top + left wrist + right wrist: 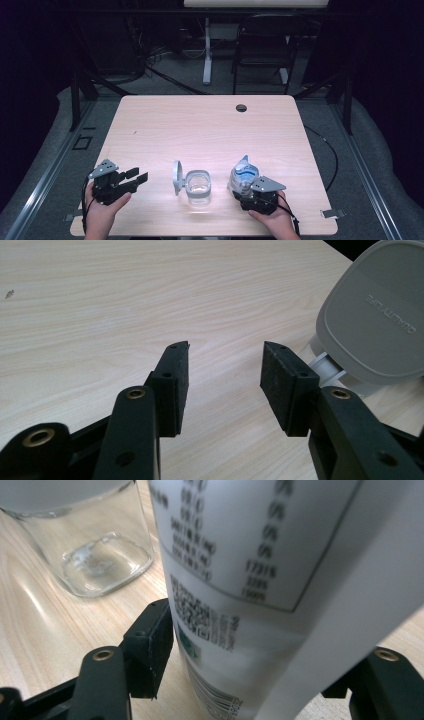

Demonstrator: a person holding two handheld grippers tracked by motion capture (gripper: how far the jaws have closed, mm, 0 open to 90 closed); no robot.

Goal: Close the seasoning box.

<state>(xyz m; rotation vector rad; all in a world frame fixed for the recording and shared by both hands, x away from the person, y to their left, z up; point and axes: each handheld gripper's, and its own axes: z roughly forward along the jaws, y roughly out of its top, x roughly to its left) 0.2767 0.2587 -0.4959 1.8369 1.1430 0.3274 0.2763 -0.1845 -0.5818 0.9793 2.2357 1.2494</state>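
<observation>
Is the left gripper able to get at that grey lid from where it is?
Probably yes. The left gripper is open, the grey lid stands up just beside it, and bare table lies between them.

- Left gripper [225,370]: both black jaws rise from the bottom edge, spread apart, with nothing between the pads.
- Table [125,300]: pale wood grain, bare beneath and ahead of the jaws; one small dark speck at far left.
- Grey lid [375,320]: upper right, tilted, embossed lettering visible, just beside the right-hand jaw, on a pale hinge.
</observation>
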